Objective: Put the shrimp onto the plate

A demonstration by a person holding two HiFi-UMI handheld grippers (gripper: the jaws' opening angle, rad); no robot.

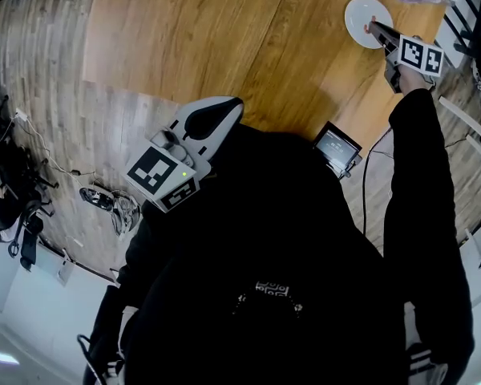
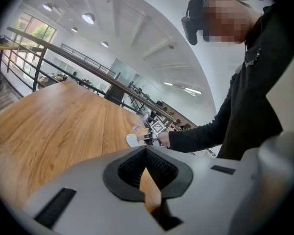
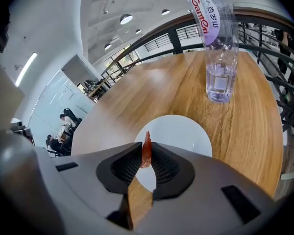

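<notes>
The person wears a black long-sleeved top (image 1: 264, 239) with a small white print (image 1: 271, 289) on the chest, and its black sleeve (image 1: 421, 191) reaches the wrist. Black headgear (image 2: 193, 21) sits on the head. The left gripper (image 1: 228, 107) has a smooth pale grey shell, with black ribbed pads (image 2: 130, 168) lining its jaws and black rectangular slots (image 2: 55, 207) set into the shell. Its white cube (image 1: 162, 179) carries black square markers and a tiny green light (image 1: 183, 174). The right gripper (image 1: 377, 29) has the same grey shell and black ribbed lining, and its own black-and-white marker cube (image 1: 421, 56).
</notes>
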